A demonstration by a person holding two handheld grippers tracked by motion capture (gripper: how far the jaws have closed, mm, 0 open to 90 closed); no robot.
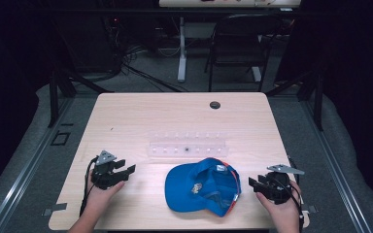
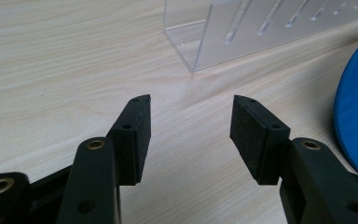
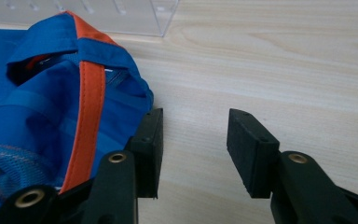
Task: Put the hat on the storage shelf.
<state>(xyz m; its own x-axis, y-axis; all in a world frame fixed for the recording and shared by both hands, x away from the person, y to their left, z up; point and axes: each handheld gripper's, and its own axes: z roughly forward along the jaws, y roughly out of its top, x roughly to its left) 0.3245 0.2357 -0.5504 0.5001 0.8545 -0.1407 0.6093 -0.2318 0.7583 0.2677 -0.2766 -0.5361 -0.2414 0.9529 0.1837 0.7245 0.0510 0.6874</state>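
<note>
Between both open grippers, blue cap [image 1: 201, 187], brim pointing left, upside down

surface [image 1: 126, 116]: light wood, frame centre | blue cap [image 1: 203, 186]: lower centre, orange trim | clear acrylic rack [image 1: 187, 144]: centre, just above cap

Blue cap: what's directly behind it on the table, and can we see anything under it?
Behind the blue fabric cap with orange trim lies a clear acrylic slotted rack, holding one small dark item I can't identify. The cap's own fabric hides whatever is under it on the light wooden table.
</note>
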